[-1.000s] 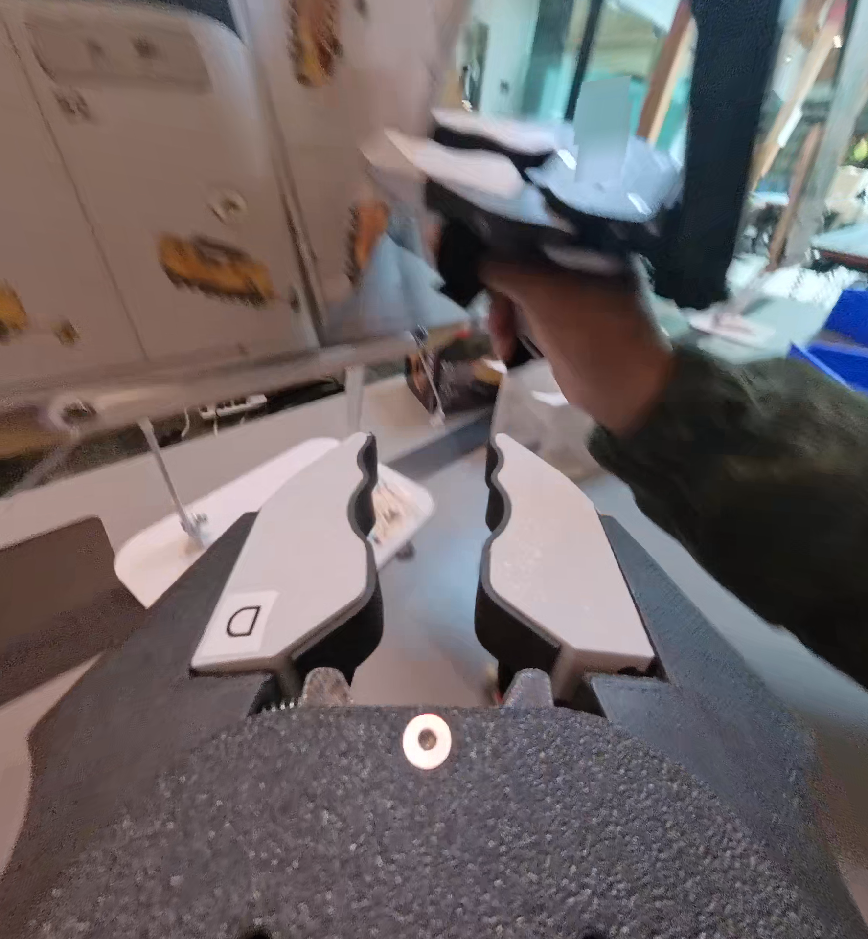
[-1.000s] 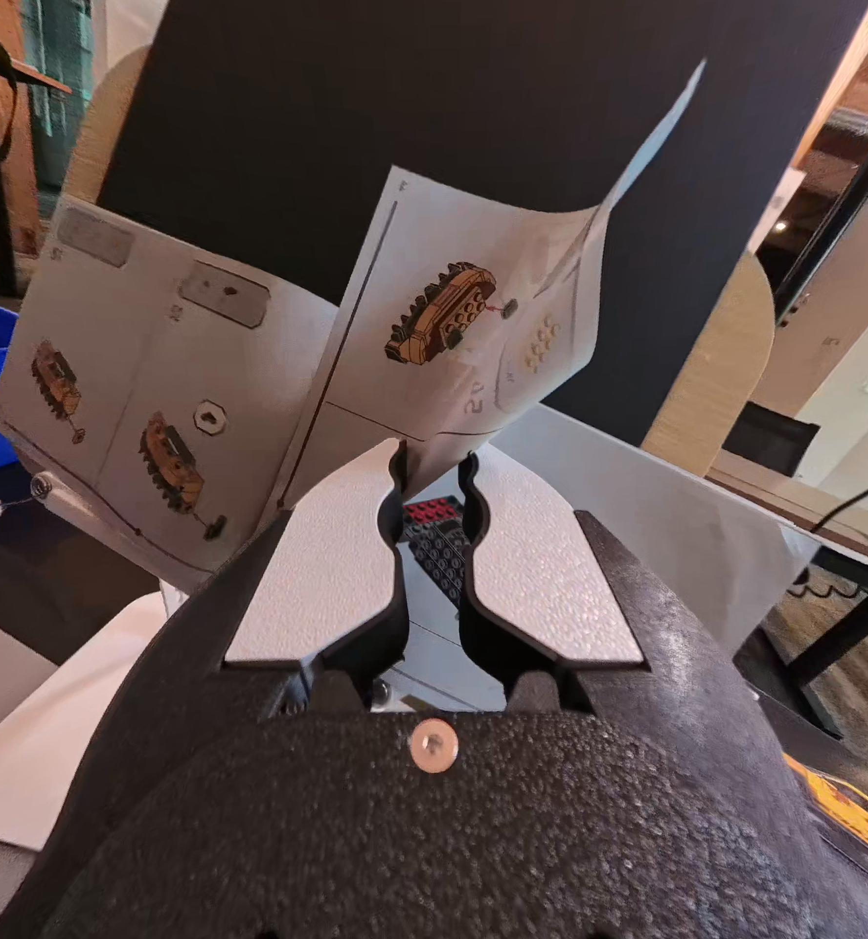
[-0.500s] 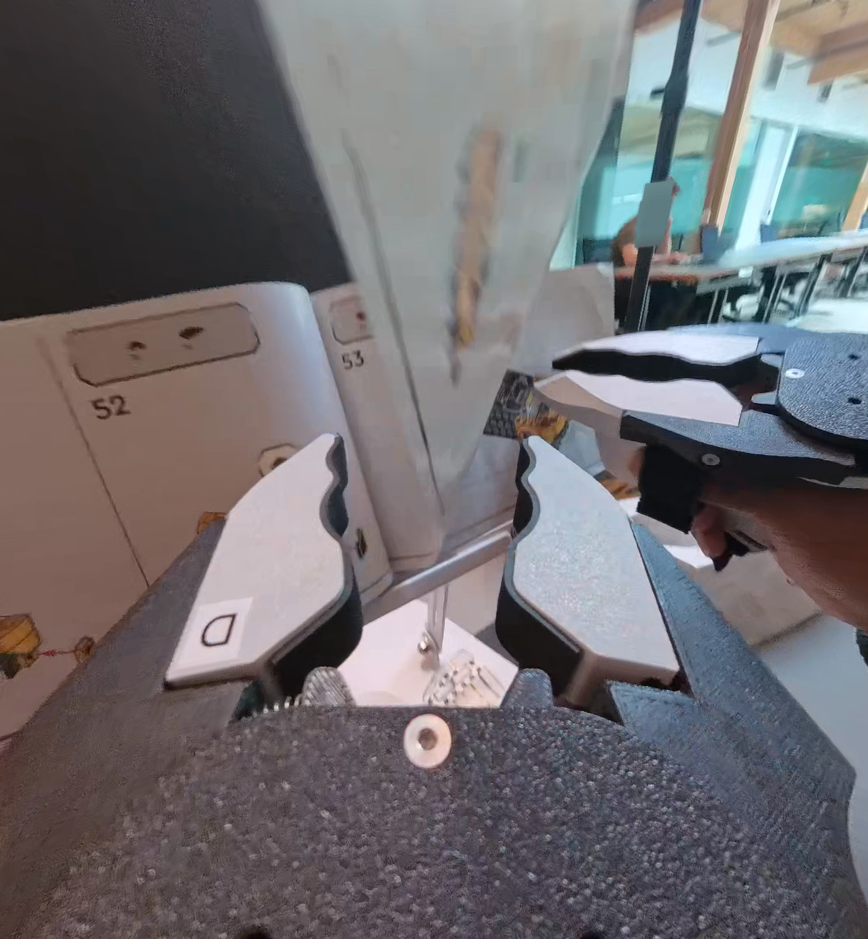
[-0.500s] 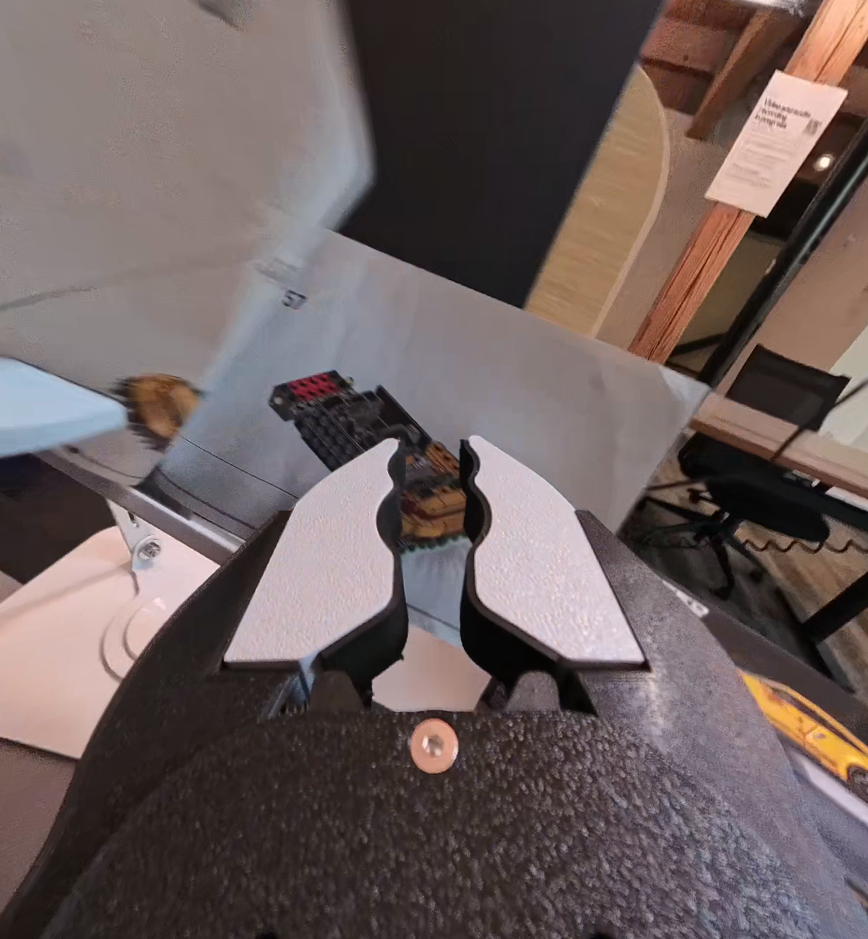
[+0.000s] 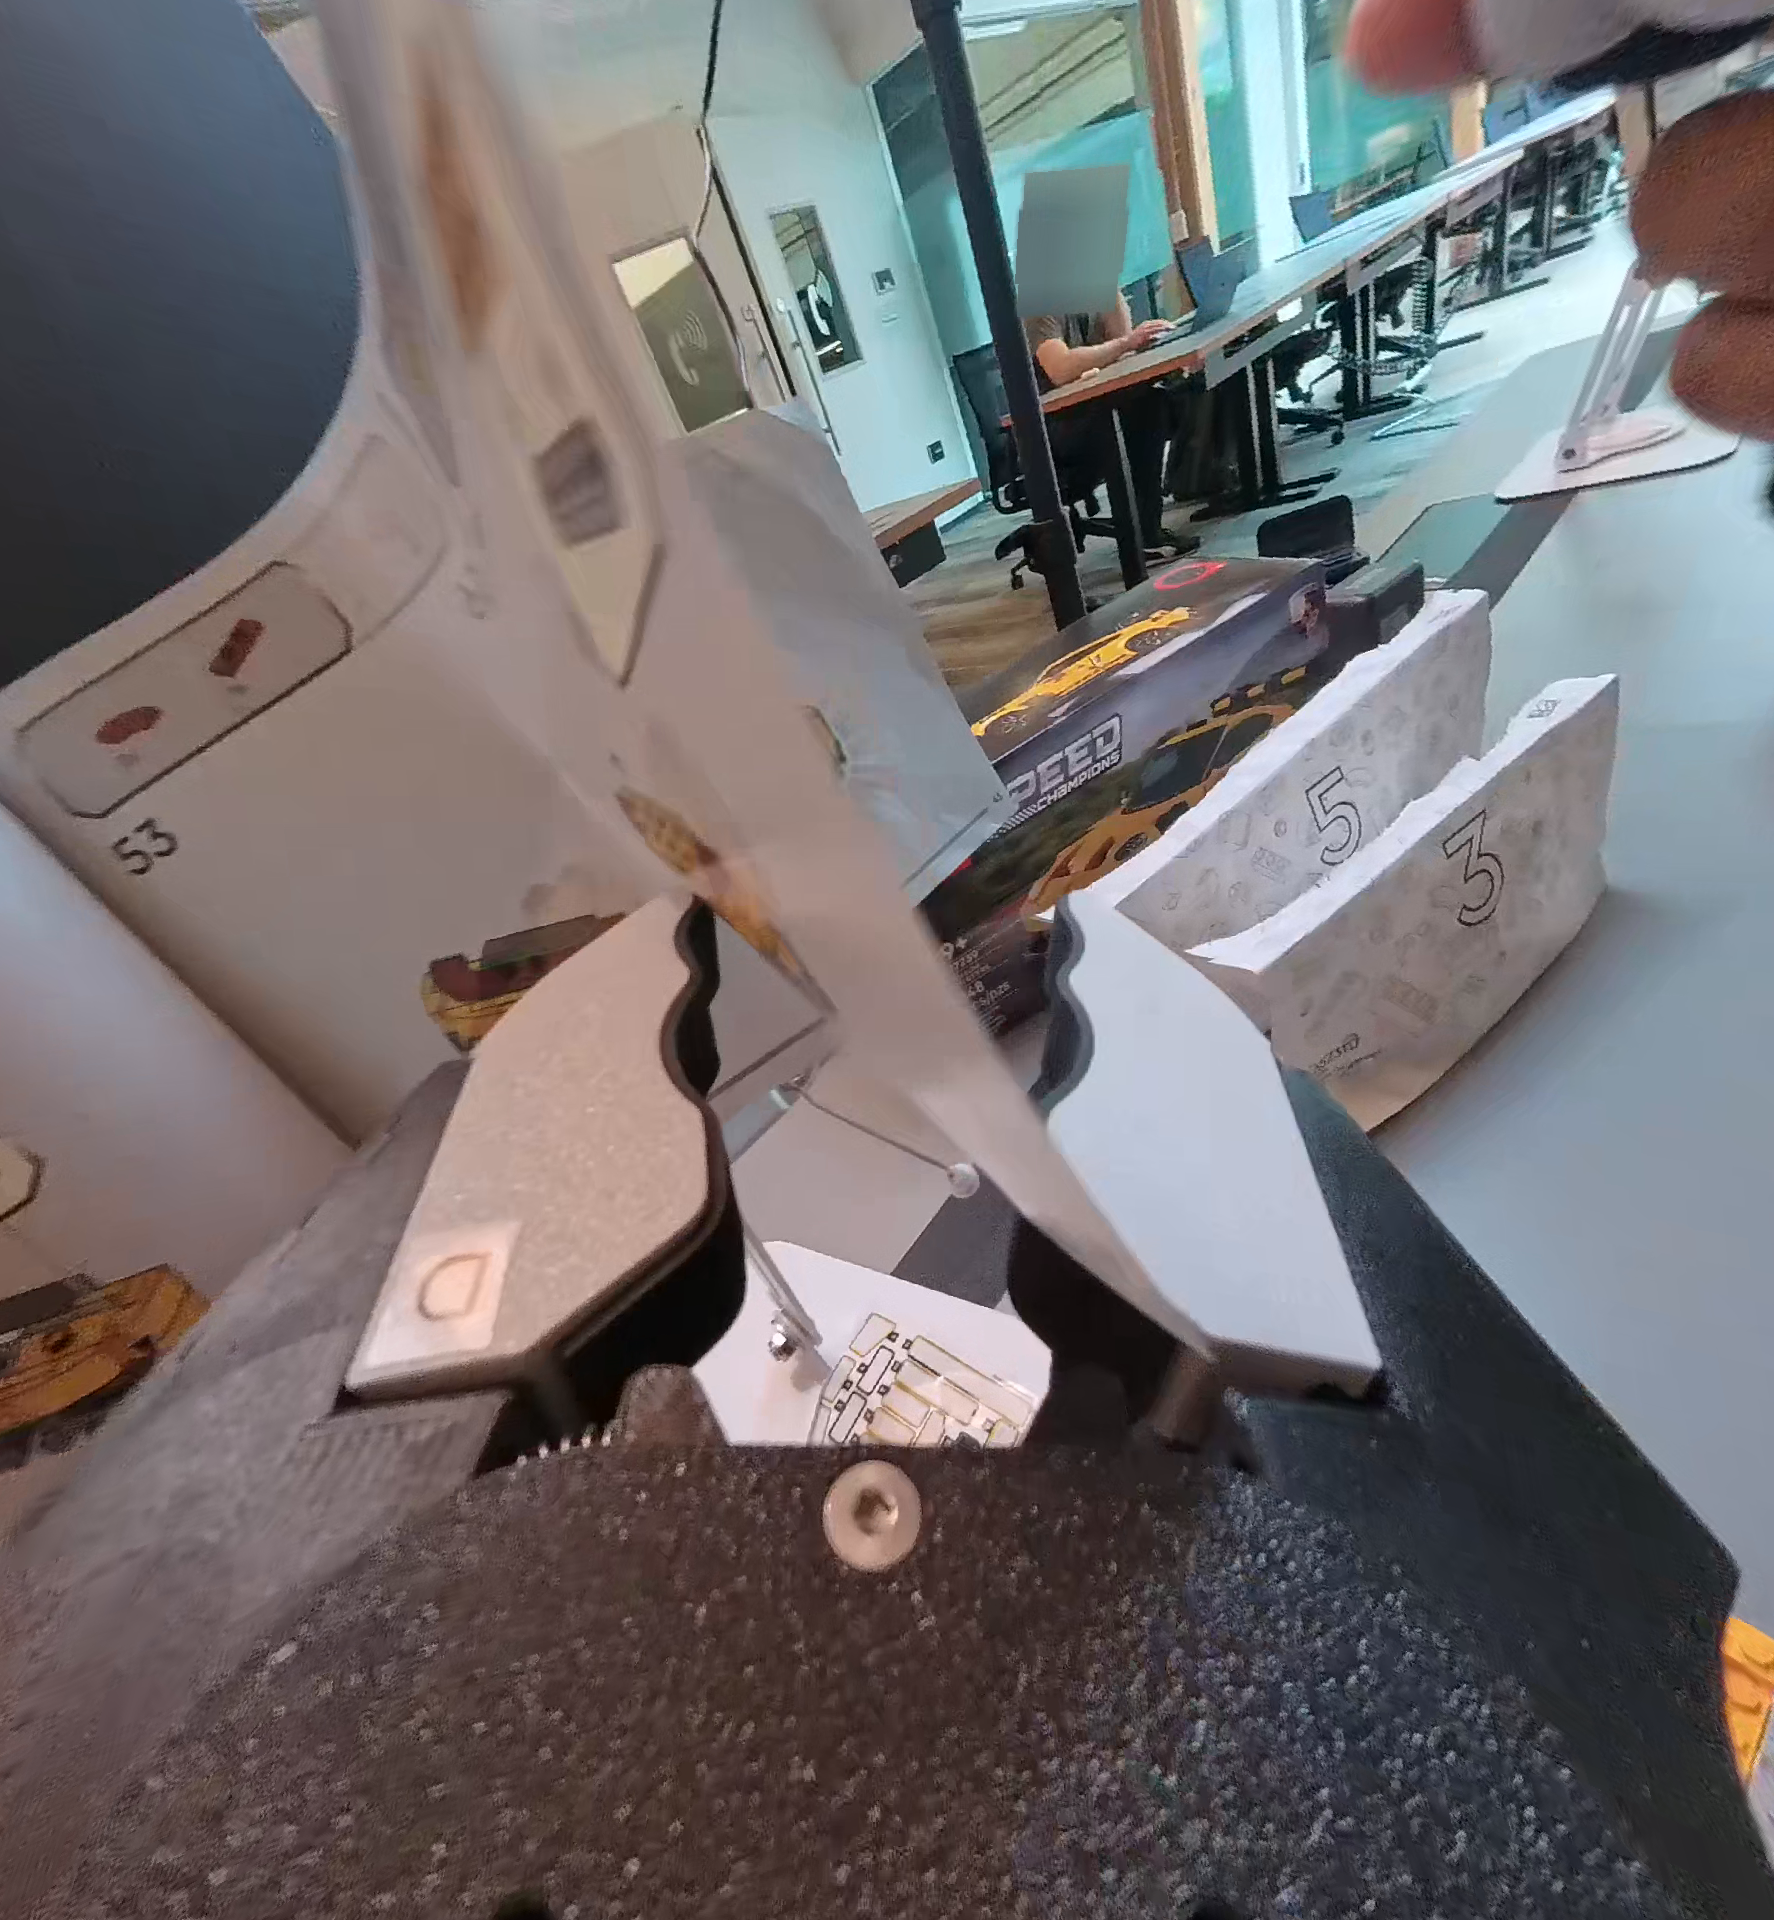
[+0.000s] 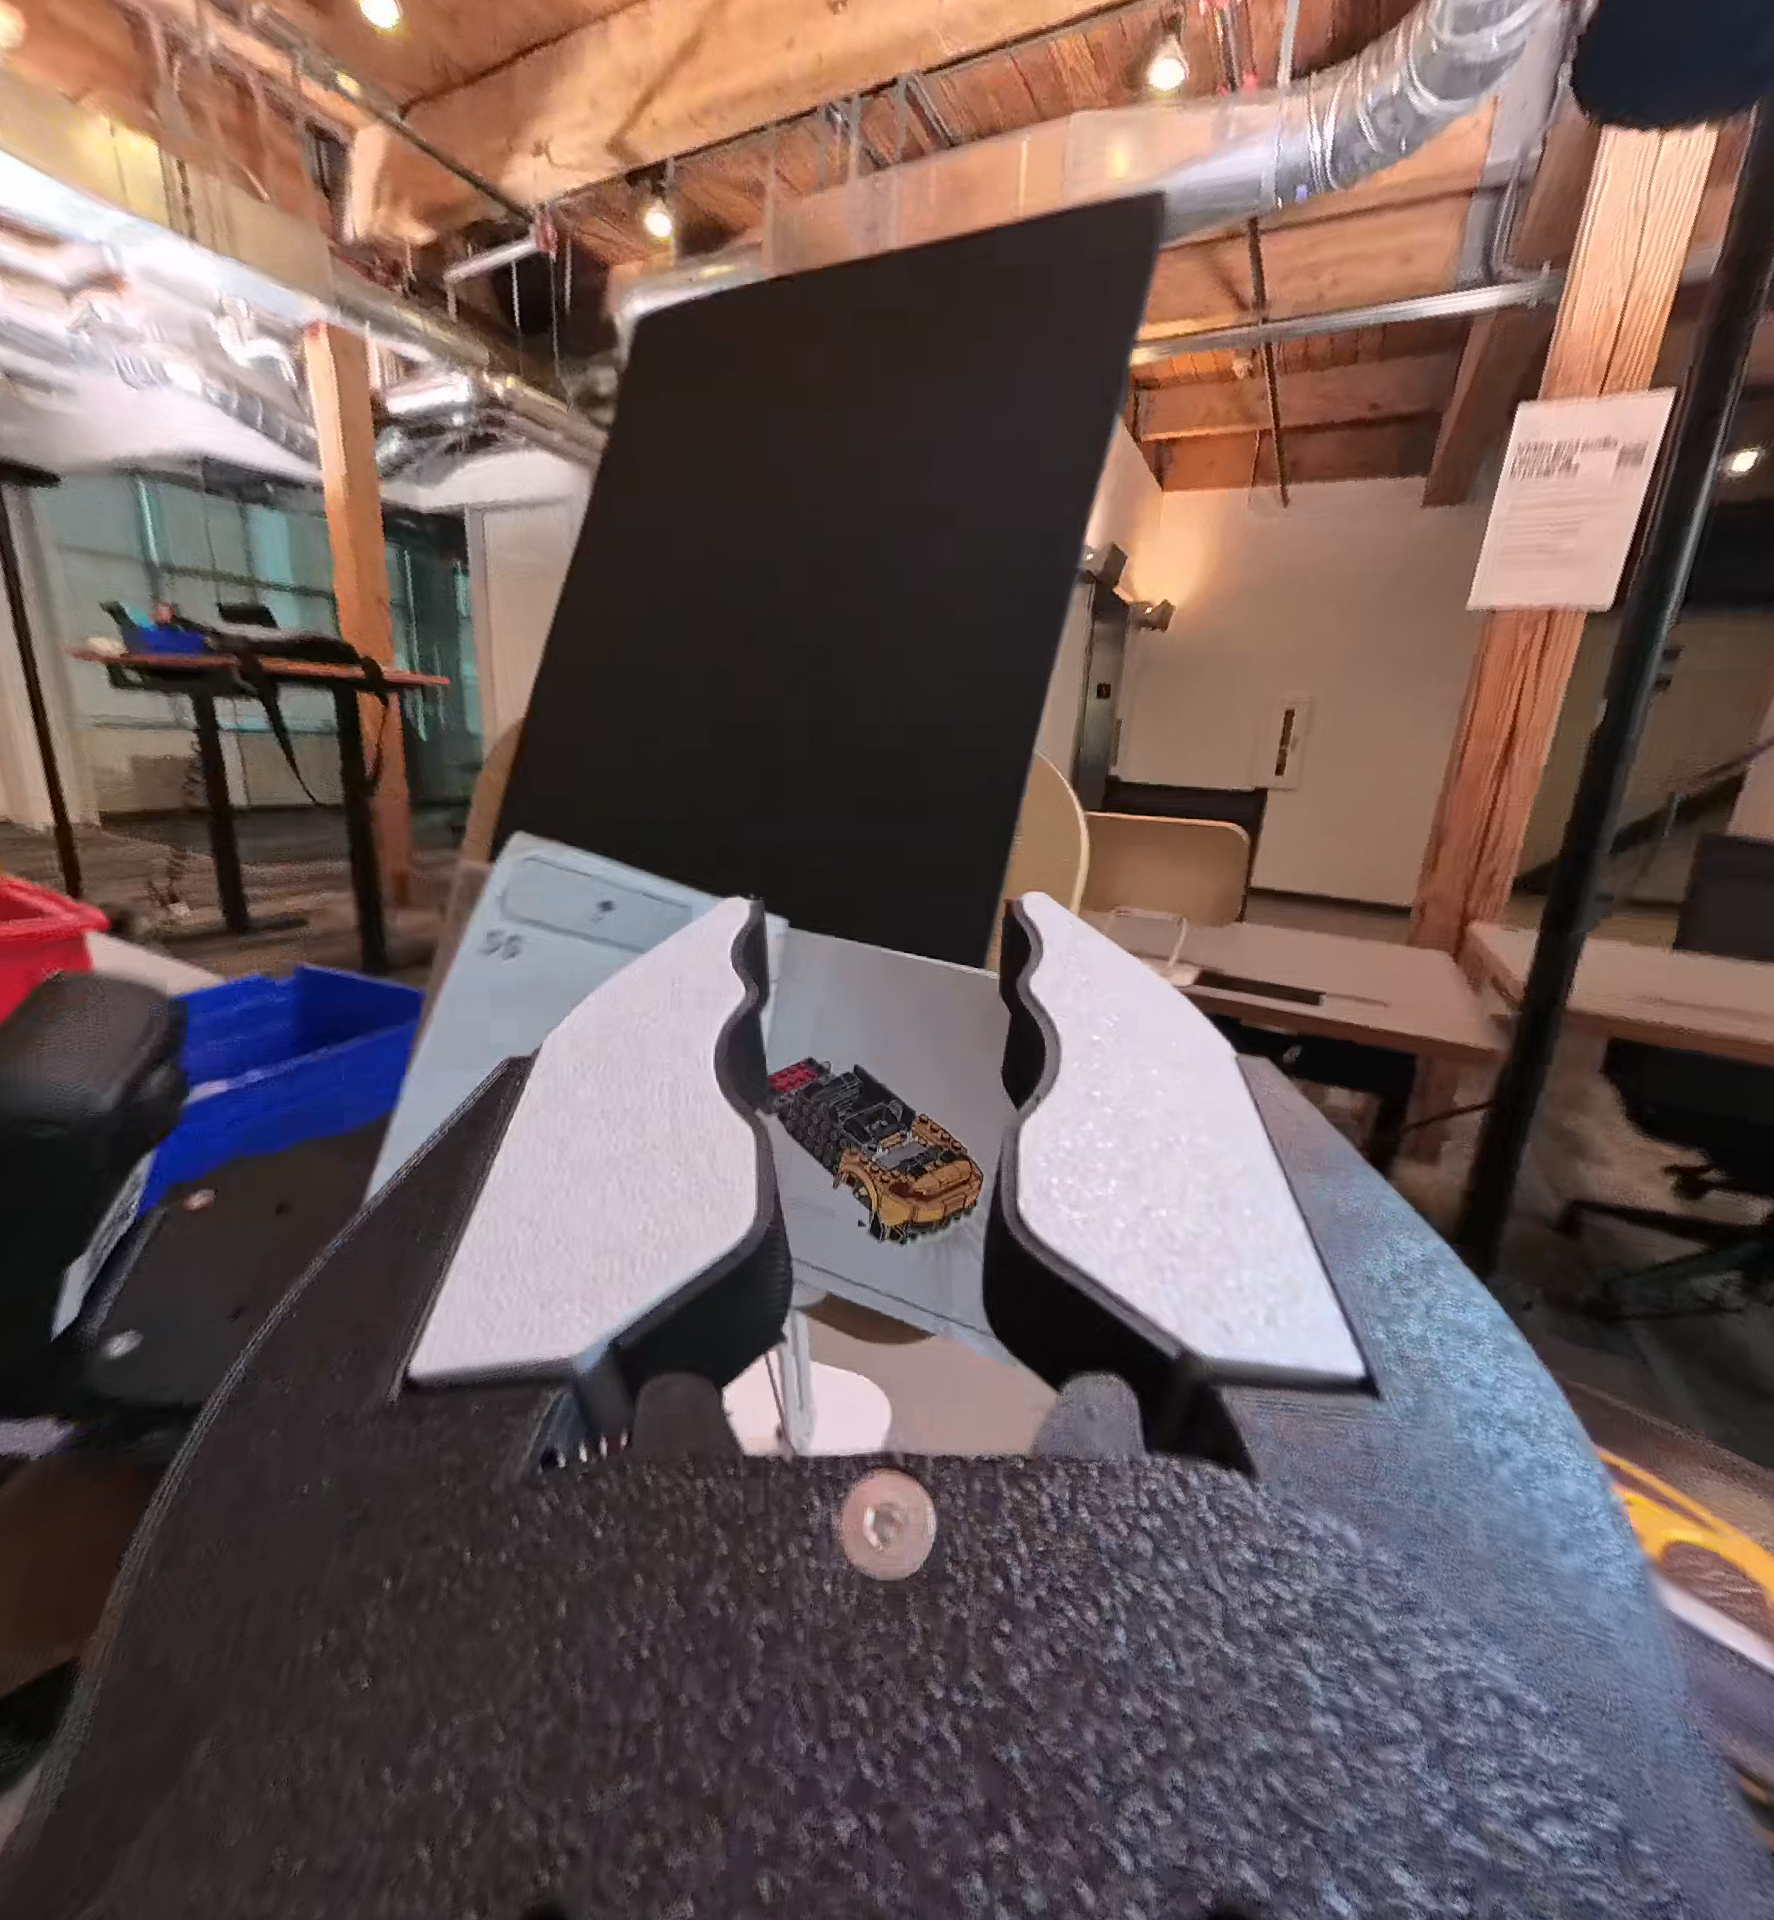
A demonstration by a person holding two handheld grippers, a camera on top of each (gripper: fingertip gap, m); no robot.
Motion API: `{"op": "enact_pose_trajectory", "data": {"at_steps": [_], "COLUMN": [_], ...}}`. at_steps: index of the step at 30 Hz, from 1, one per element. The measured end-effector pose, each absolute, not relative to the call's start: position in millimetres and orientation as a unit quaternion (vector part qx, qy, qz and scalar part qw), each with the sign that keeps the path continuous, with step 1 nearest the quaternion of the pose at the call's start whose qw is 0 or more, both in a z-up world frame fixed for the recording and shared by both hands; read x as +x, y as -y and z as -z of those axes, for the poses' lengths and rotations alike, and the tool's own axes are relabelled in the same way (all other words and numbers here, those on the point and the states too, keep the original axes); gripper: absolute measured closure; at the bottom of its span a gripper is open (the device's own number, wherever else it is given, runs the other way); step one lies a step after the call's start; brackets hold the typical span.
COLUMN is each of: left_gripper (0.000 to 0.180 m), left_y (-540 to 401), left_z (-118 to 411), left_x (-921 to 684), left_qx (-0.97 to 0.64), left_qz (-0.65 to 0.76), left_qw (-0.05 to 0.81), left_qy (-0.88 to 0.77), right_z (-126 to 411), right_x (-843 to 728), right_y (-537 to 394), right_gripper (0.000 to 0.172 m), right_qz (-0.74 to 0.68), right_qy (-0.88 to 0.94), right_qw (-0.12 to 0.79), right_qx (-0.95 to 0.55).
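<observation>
Straddling a loose page (image 5: 862, 935) of the stand-propped booklet (image 5: 239, 883), my left hand-held gripper (image 5: 878, 925) gapes unclamped; my right hand-held gripper (image 6: 878, 914) gapes empty before it.

A loose booklet page (image 5: 509, 343) — motion-blurred, print unreadable.

an open-plan office: long desks (image 5: 1382, 239) with chairs (image 5: 987, 416), glass partitions, exposed wooden ceiling beams (image 6: 966, 135)
</observation>
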State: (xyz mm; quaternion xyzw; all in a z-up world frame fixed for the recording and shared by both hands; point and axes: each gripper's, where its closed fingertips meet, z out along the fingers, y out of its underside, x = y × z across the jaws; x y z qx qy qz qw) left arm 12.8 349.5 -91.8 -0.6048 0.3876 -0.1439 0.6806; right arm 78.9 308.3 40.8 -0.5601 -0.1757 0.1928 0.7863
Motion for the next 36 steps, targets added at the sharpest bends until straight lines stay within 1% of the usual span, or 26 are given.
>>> {"op": "enact_pose_trajectory", "data": {"at_steps": [2,4,6,10,13,16,17,19,20,21,22,25,28,30,31,33,36], "left_gripper": [0.110,0.096,0.086,0.084,0.079,0.078,0.078,0.078,0.078,0.079,0.081,0.092,0.097,0.099,0.100,0.098,0.098], "left_y": [-351,-352,-355,-357,-360,-359,-358,-355,-354,-352,-350,-350,-361,-369,-372,-378,-380], "left_z": [94,100,105,103,106,104,103,104,106,107,106,98,95,96,99,109,111], "left_x": [21,30,36,36,36,39,40,41,41,39,36,19,2,-7,-10,-13,-14], "left_qx": [-0.605,-0.609,-0.617,-0.615,-0.618,-0.608,-0.604,-0.601,-0.601,-0.601,-0.600,-0.603,-0.630,-0.646,-0.655,-0.673,-0.675], "left_qz": [0.155,0.166,0.166,0.166,0.153,0.140,0.140,0.136,0.135,0.138,0.141,0.143,0.154,0.146,0.139,0.130,0.125], "left_qw": [0.673,0.656,0.638,0.632,0.627,0.636,0.638,0.640,0.640,0.640,0.643,0.661,0.657,0.649,0.642,0.620,0.615], "left_qy": [-0.396,-0.413,-0.430,-0.441,-0.448,-0.455,-0.456,-0.458,-0.459,-0.458,-0.455,-0.422,-0.385,-0.374,-0.374,-0.382,-0.389], "right_z": [-39,-34,-25,5,15,4,1,4,7,9,9,12,13,16,20,23,19], "right_x": [68,58,51,36,17,2,0,8,16,27,38,62,69,78,82,89,107], "right_y": [-294,-288,-291,-310,-312,-307,-309,-323,-333,-342,-352,-384,-415,-435,-443,-452,-446], "right_gripper": [0.125,0.120,0.112,0.092,0.089,0.086,0.089,0.109,0.132,0.163,0.172,0.172,0.172,0.171,0.169,0.157,0.154], "right_qz": [-0.158,-0.143,-0.146,-0.173,-0.256,-0.285,-0.290,-0.265,-0.229,-0.185,-0.146,-0.084,-0.044,0.020,0.046,0.079,0.084], "right_qy": [0.204,0.221,0.227,0.238,0.242,0.243,0.237,0.223,0.226,0.234,0.238,0.253,0.294,0.309,0.314,0.306,0.246], "right_qw": [0.786,0.776,0.758,0.702,0.655,0.652,0.649,0.639,0.641,0.651,0.662,0.668,0.669,0.666,0.662,0.668,0.693], "right_qx": [-0.562,-0.573,-0.594,-0.649,-0.669,-0.659,-0.662,-0.687,-0.697,-0.698,-0.695,-0.695,-0.681,-0.678,-0.679,-0.674,-0.672]}}
